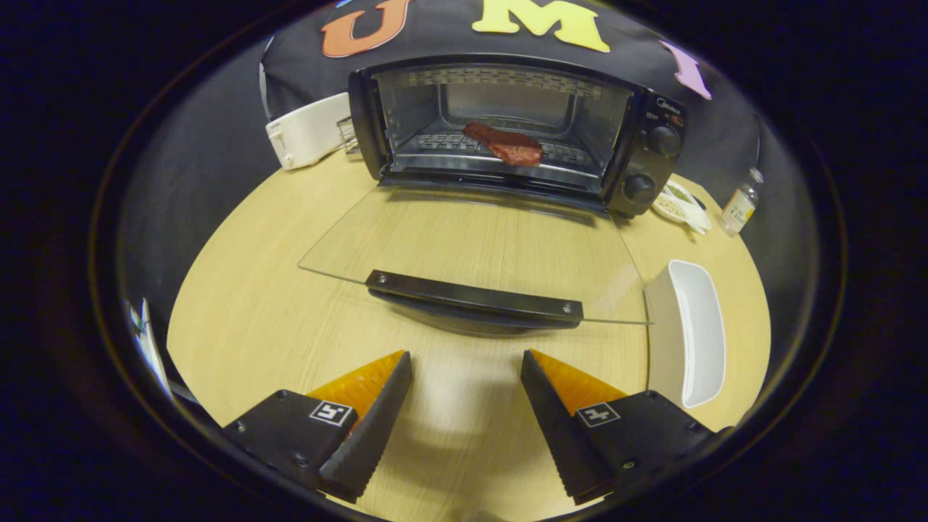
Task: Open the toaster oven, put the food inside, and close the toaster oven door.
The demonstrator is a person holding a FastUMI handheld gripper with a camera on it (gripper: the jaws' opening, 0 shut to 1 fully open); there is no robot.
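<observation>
The black toaster oven (645,156) stands at the back of the round wooden table. Its glass door (449,239) lies folded down flat toward me, with the dark handle bar (475,297) at its near edge. A reddish piece of food (505,143) rests on the wire rack inside the oven cavity. My gripper (466,395) hovers over the table just short of the door handle, open, with nothing between its fingers.
A white rectangular dish (694,330) sits on the table to the right of the door. A white toaster (308,130) stands left of the oven. Right of the oven are a small plate with bits on it (678,203) and a little bottle (739,203).
</observation>
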